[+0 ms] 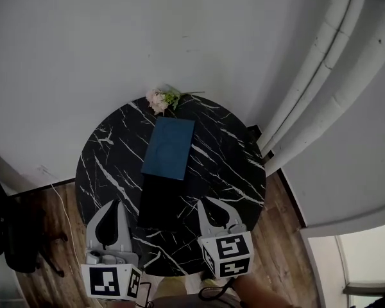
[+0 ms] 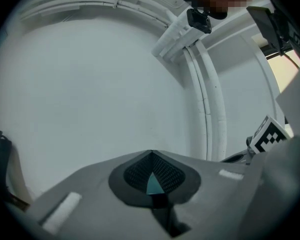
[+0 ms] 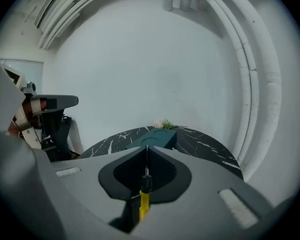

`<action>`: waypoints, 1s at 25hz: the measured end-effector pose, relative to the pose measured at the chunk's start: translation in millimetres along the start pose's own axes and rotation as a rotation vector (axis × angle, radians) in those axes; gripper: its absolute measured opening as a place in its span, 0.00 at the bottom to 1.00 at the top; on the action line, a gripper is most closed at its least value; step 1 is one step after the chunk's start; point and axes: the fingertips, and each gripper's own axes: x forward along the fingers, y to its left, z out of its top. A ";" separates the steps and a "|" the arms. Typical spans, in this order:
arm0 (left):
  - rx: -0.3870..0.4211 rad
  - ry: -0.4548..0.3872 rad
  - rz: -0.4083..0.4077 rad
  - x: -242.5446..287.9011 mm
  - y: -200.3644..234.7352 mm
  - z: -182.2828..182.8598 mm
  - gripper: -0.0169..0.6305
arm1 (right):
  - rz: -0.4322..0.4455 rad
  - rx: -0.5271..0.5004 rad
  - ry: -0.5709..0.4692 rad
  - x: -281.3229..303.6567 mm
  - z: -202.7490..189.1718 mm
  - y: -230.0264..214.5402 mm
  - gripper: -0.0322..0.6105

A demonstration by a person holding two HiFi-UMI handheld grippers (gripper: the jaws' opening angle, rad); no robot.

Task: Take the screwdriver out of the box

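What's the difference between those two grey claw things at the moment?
The right gripper is shut on a yellow-handled screwdriver, while the left gripper is shut with nothing in it. The left one sits to the left of the dark box, by the table's edge, and the right one sits to the box's right. Both are grey, point away from the person and carry a marker cube.

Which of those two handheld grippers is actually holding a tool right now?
The right gripper: a yellow-handled screwdriver is clamped between its fingers. The left gripper has its fingers closed together with no tool between them.
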 end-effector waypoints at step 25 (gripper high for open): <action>0.000 0.128 -0.035 54.6 3.5 -47.4 0.03 | -0.047 0.132 0.177 72.3 -90.6 -35.4 0.11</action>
